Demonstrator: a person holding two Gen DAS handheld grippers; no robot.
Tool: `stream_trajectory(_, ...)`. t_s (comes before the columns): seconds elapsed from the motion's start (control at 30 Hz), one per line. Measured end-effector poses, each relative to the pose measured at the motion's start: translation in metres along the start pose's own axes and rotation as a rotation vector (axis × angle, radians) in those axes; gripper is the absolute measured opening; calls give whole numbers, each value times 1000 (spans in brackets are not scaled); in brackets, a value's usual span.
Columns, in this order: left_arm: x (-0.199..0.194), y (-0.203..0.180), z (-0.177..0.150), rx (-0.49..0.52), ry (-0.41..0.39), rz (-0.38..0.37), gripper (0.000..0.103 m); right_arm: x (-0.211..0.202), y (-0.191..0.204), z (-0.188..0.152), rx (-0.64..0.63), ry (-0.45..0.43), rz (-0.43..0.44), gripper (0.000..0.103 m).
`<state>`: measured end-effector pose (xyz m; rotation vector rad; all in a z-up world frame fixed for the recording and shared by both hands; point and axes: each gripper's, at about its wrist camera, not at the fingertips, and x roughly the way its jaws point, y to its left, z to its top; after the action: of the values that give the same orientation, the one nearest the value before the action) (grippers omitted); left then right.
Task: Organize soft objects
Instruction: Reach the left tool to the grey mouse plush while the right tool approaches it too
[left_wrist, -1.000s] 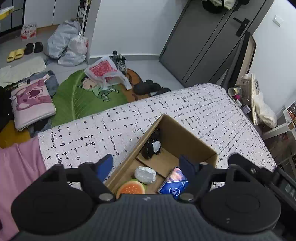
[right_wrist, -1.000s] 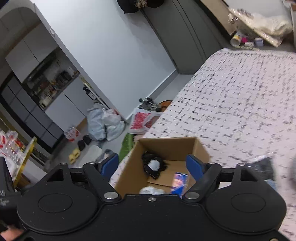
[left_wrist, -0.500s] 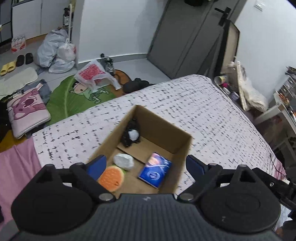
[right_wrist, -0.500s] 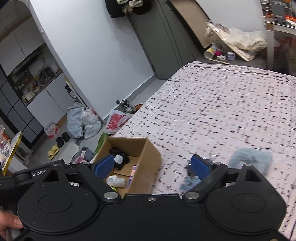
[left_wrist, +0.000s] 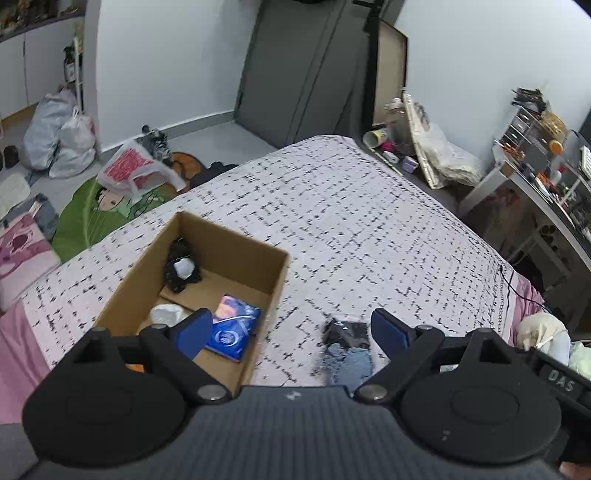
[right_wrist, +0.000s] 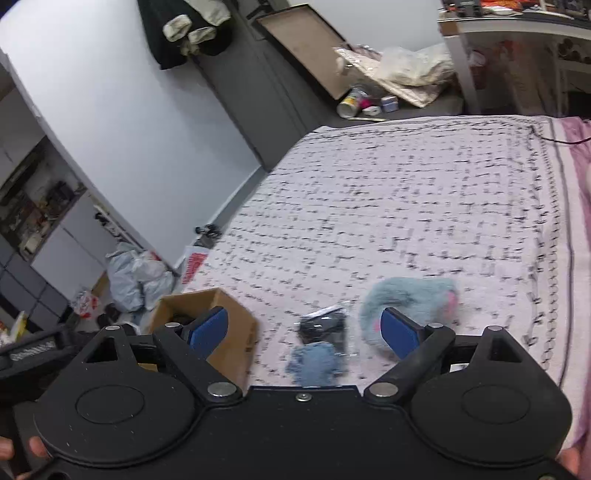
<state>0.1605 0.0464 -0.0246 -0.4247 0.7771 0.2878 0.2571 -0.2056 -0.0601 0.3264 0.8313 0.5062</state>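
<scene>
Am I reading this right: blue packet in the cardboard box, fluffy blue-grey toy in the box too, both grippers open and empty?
Not quite. The fluffy blue-grey toy lies on the bedspread, outside the cardboard box, as the right wrist view shows. The rest holds: the blue packet is in the box, and the left gripper and right gripper are open and empty.

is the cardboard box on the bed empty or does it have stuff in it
Not empty. The open-topped cardboard box holds a blue packet, a black bundle and a whitish item.

both hand-held grippers swung off box (left_wrist: 192, 280), jaws opened wider, nothing between
</scene>
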Motion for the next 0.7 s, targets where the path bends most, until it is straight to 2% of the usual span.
stream_trajectory(0.27,17,-31,-8,4,14,-4,92,2,-40,1,106,13,-34,90)
stream_trajectory(0.53,43,-64,-18,18,25,-14,92,1,-78,3,279,12,0,90)
stream_trajectory(0.7,63,-80,-25,16,52,-27,91,8,-97,0,355,30,-44,89)
